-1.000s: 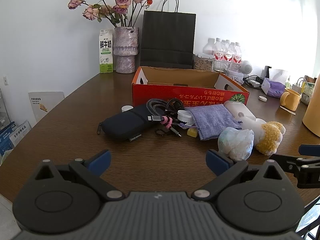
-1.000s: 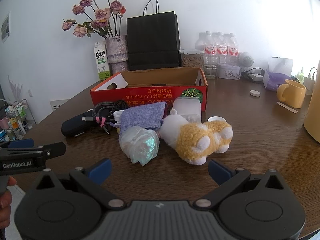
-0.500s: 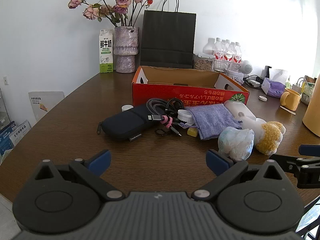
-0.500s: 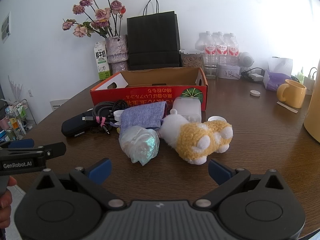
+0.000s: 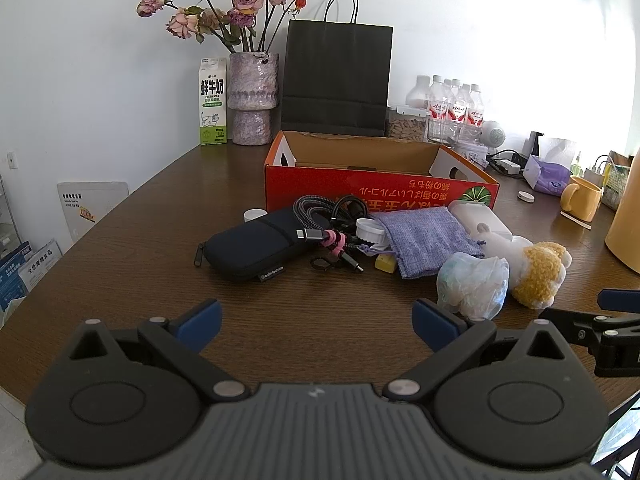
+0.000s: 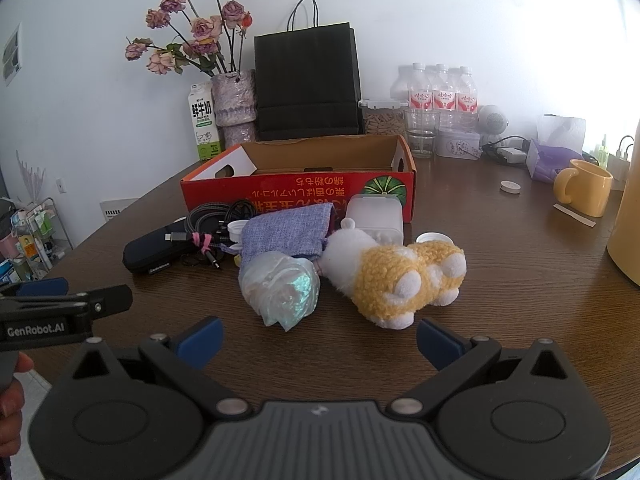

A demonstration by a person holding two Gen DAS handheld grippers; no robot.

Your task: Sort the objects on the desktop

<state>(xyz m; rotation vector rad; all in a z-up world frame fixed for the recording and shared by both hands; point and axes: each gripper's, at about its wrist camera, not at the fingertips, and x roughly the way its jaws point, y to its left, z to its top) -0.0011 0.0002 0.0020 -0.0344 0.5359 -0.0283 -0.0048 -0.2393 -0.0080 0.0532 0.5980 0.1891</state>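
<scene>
A heap of loose objects lies in front of an open red cardboard box [image 5: 380, 192] [image 6: 296, 190]: a black zip pouch [image 5: 248, 250] [image 6: 154, 252], coiled cables [image 5: 320, 210] [image 6: 216, 216], a purple cloth bag [image 5: 424, 238] [image 6: 286, 230], a crumpled plastic bag [image 5: 472, 282] [image 6: 280, 286], a yellow-and-white plush toy [image 5: 528, 266] [image 6: 396, 276] and a white case [image 6: 374, 216]. My left gripper [image 5: 316, 322] is open and empty, short of the pouch. My right gripper [image 6: 318, 338] is open and empty, just short of the plastic bag and plush.
At the back stand a milk carton [image 5: 213, 101], a vase of dried roses [image 5: 253, 98], a black paper bag [image 5: 336, 80] and water bottles [image 5: 454, 106]. A yellow mug [image 6: 584, 186] and tissue pack [image 6: 550, 162] sit right. The table's edge runs along the left.
</scene>
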